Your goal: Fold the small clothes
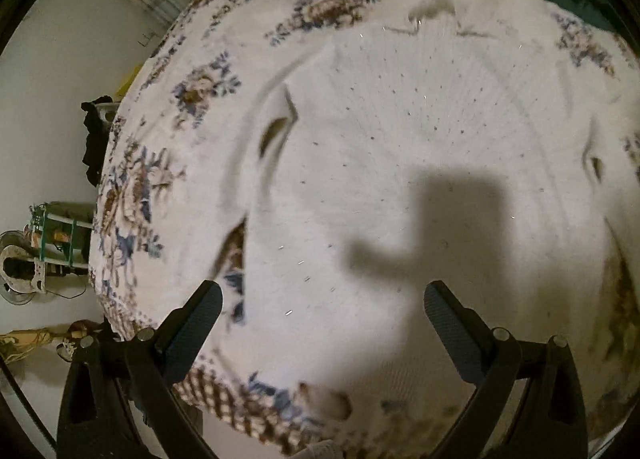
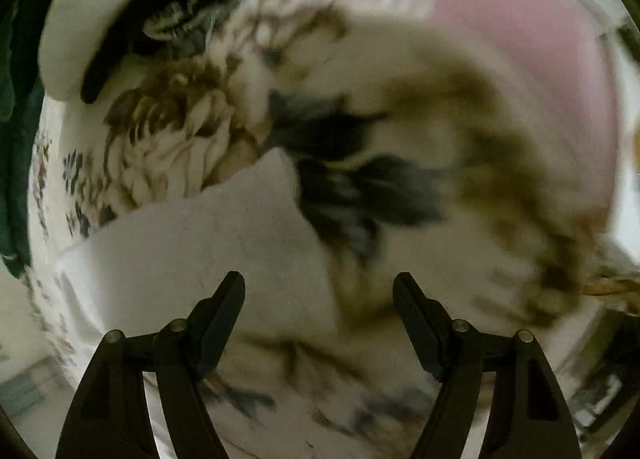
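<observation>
Floral bedspread [image 1: 168, 195] under white speckled garment [image 1: 400, 163] — flat, creased — both grippers [image 1: 322, 305] [image 2: 320, 291] spread, empty.

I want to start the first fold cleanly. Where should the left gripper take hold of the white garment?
Probably the white garment at its loose left edge, by the sleeve fold, coming from above. It lies flat on the floral bedspread, and the edge there lifts slightly, giving the fingers something to pinch.
</observation>
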A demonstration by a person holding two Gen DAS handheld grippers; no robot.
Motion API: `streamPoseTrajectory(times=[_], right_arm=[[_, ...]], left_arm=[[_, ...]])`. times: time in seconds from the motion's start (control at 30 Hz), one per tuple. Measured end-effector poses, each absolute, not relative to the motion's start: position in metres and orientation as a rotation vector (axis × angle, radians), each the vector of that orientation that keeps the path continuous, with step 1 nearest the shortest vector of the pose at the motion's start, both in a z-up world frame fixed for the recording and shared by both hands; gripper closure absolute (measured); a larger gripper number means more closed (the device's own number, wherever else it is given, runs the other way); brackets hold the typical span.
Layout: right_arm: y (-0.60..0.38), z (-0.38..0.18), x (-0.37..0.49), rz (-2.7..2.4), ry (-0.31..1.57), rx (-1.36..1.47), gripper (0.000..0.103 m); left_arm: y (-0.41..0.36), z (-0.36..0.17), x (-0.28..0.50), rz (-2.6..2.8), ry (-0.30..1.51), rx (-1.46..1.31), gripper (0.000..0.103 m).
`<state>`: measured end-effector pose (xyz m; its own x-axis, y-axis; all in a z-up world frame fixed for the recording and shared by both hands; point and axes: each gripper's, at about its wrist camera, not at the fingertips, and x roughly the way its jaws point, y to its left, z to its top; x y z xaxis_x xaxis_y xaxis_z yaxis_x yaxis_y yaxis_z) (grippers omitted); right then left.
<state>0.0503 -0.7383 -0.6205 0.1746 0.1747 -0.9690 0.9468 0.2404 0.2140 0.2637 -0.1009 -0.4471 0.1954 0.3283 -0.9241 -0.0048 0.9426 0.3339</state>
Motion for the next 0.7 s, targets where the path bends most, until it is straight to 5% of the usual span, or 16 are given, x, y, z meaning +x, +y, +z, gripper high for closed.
streamPoseTrajectory(times=[0.1,0.2,0.7], right_arm=[[-0.729,-0.626,0.072,-0.762,1.251,1.094,0.030],[-0.728,-0.618,0.082,-0.712,1.288,0.952,0.093],[-0.788,-0.500,0.190,-0.766,1.089,0.716,0.094]], left_arm=[[-0.110,-0.470,0.273,0.225,1.362,0.292,0.000],[-0.120,-0.490,0.281,0.203,1.375,0.302,0.000],[-0.120,-0.532,0.297,0.067,1.361,0.185,0.000]])
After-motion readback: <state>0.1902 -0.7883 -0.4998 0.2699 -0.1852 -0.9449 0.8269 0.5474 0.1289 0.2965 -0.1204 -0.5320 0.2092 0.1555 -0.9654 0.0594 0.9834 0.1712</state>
